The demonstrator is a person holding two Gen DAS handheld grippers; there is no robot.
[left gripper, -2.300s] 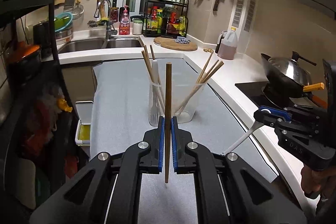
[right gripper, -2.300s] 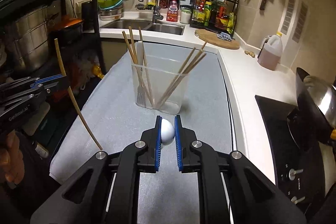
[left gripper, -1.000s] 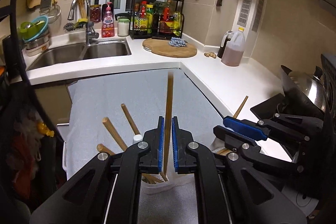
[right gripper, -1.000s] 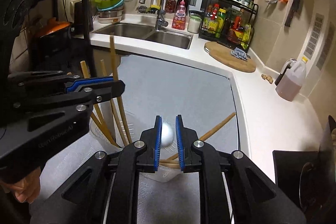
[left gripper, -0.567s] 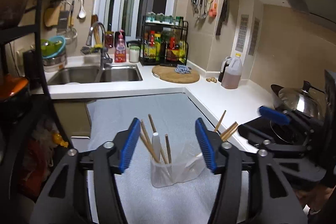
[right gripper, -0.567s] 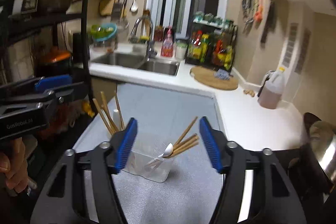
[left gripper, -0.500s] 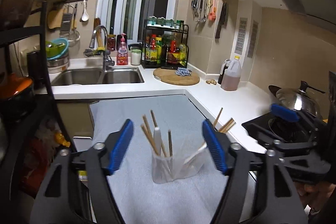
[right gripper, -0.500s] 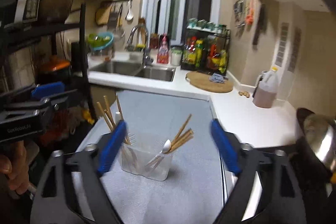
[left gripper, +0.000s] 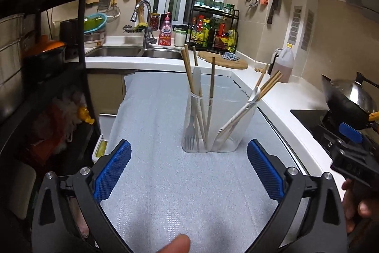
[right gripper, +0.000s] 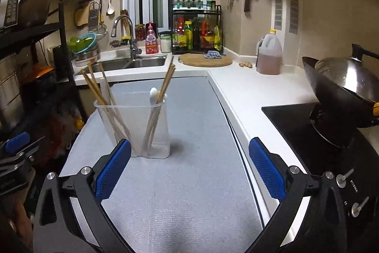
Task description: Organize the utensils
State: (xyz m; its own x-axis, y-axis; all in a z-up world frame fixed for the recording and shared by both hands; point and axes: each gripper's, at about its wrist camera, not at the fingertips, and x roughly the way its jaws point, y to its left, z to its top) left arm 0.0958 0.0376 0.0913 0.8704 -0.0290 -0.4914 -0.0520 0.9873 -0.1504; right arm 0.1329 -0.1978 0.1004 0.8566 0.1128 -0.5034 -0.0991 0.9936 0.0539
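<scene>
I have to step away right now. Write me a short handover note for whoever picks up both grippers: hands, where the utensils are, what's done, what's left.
Left gripper: jaws wide open, empty, back from the holder.
Right gripper: jaws wide open, empty, also back from it.
Clear utensil holder stands upright on the grey mat. Its left side holds chopsticks, a fork and a white handle; its right side holds the white spoon and more chopsticks.
Done: all utensils in view are in the holder.
Left: no loose utensils show on the mat; check outside the views before stopping.
</scene>
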